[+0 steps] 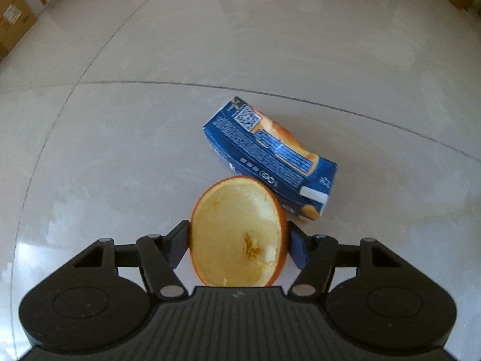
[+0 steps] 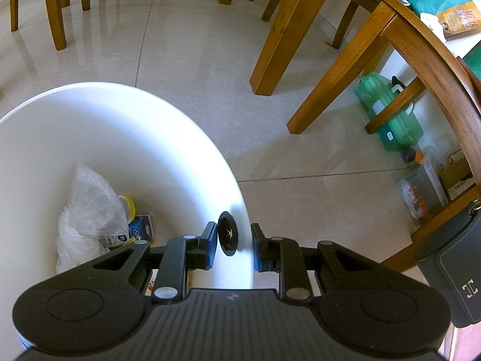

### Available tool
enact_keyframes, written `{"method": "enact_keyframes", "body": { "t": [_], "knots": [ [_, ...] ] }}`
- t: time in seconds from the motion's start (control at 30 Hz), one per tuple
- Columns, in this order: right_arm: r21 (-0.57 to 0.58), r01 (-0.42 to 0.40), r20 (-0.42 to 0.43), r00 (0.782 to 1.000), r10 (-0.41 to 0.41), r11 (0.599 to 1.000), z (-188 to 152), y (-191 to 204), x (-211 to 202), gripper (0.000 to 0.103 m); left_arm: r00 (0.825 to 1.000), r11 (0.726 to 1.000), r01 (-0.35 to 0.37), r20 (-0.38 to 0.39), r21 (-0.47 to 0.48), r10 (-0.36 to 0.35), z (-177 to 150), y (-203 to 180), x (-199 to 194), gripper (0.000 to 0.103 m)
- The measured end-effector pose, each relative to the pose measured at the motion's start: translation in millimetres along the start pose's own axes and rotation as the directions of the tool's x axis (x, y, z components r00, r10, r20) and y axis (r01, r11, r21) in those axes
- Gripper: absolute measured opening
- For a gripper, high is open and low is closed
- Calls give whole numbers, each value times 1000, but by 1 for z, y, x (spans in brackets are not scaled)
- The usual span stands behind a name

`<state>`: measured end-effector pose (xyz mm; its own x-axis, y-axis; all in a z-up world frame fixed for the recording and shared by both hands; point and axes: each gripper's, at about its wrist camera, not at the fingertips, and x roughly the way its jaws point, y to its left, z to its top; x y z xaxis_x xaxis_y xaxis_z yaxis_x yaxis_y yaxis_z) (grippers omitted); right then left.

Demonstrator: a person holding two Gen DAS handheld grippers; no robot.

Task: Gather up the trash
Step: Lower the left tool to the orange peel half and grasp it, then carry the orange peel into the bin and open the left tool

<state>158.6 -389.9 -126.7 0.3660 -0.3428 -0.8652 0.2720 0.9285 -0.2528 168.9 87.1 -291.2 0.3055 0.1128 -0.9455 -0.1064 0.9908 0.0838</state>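
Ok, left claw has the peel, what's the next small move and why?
Probably lift the orange peel clear of the floor and carry it toward the white bin. The left claw is clamped on it, and the right claw straddles the bin's rim.

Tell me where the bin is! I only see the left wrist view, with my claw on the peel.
Observer: The white bin is at your right claw, which straddles its rim.
Child: Is it empty?
Observer: No, a crumpled plastic bag lies inside.
Child: Anything else in there?
Observer: A small blue carton sits beside the bag.
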Motion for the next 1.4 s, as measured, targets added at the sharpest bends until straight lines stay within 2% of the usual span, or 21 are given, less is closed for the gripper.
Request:
{"method": "enact_keyframes", "body": {
  "t": [0.23,0.37,0.6,0.77,1.03,1.17,1.3,1.4],
  "knots": [
    [-1,-2,1,1000,2,1000,0,0,0,28,1000,996,29,-8,90,-28,12,24,-8,65],
    [-2,-5,3,1000,5,1000,0,0,0,28,998,984,59,-12,169,-58,13,17,-29,65],
    [-5,-6,6,1000,6,1000,-1,-2,-1,28,990,941,138,-7,309,-143,16,-12,-82,65],
    [0,-12,7,1000,12,1000,-1,-2,-2,28,974,893,213,-14,397,-226,20,-48,-121,65],
    [0,-16,8,1000,16,1000,-2,-2,-1,28,923,777,320,7,542,-385,39,-109,-177,65],
    [1,-19,10,1000,19,1000,-2,-1,-1,28,883,702,360,20,614,-469,48,-140,-213,65],
    [4,-23,9,1000,23,1000,-2,0,-1,28,833,629,396,27,669,-553,56,-174,-245,65],
    [5,-24,10,1000,24,1000,-2,0,-2,28,802,574,406,25,711,-597,57,-199,-260,65]
  ]
}}
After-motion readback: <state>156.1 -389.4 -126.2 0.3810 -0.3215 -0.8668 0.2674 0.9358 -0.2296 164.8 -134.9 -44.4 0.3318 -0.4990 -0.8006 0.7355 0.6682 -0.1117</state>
